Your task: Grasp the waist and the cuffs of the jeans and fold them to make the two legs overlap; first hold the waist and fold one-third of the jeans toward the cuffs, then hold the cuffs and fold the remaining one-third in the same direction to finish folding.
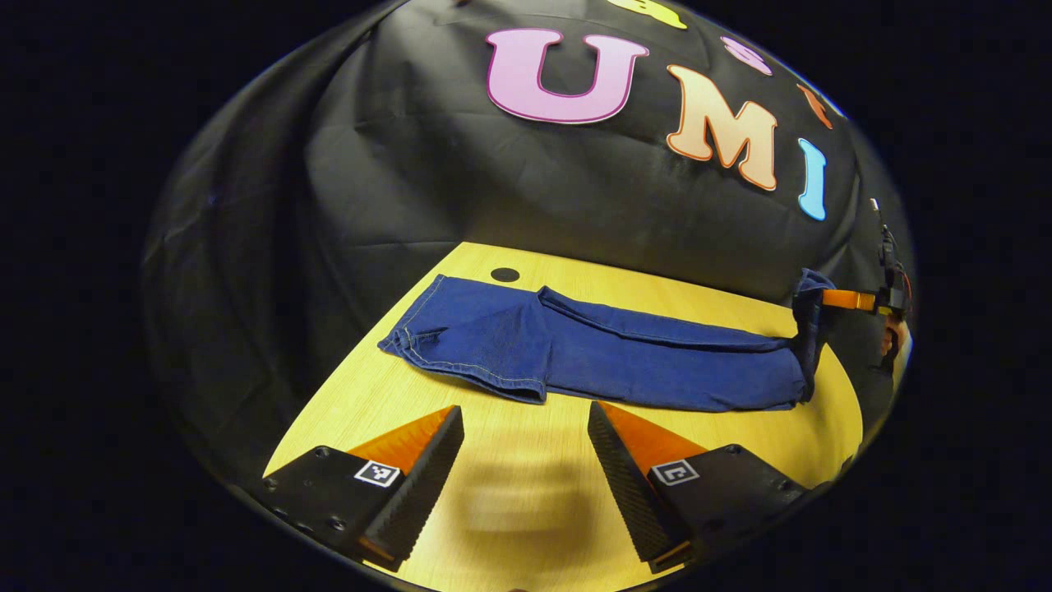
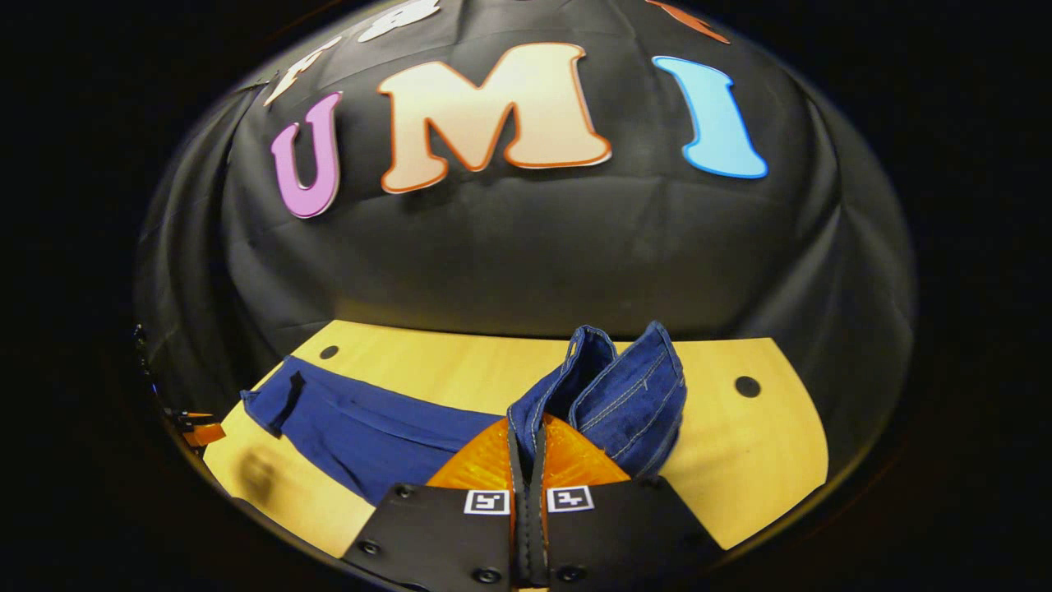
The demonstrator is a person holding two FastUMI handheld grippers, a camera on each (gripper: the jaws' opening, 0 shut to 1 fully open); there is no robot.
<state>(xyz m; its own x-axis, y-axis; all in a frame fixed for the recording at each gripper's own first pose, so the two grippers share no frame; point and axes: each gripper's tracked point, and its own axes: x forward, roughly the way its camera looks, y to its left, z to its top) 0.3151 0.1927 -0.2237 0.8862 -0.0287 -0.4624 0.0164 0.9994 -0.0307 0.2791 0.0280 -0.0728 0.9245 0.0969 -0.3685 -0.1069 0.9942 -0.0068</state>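
Observation:
Dark blue jeans (image 1: 625,362) lie stretched left to right across the wooden table (image 1: 345,403), legs overlapped. Their left end (image 1: 468,337) looks doubled over into a thicker layer. My left gripper (image 1: 523,411) hovers open just in front of the jeans' near edge, with nothing between its fingers. At the far right, my right gripper (image 1: 855,300) holds the other end of the jeans lifted off the table. In the right gripper view this gripper (image 2: 527,436) is shut on the stitched cuffs (image 2: 633,403), which bunch up above its fingers, and the rest of the jeans (image 2: 362,432) trail away to the left.
The table (image 2: 740,460) has small black round holes (image 1: 505,275) (image 2: 747,386) near its back edge. Black cloth wall stands close behind the table. Bare wood lies in front of the jeans and to the right of the cuffs.

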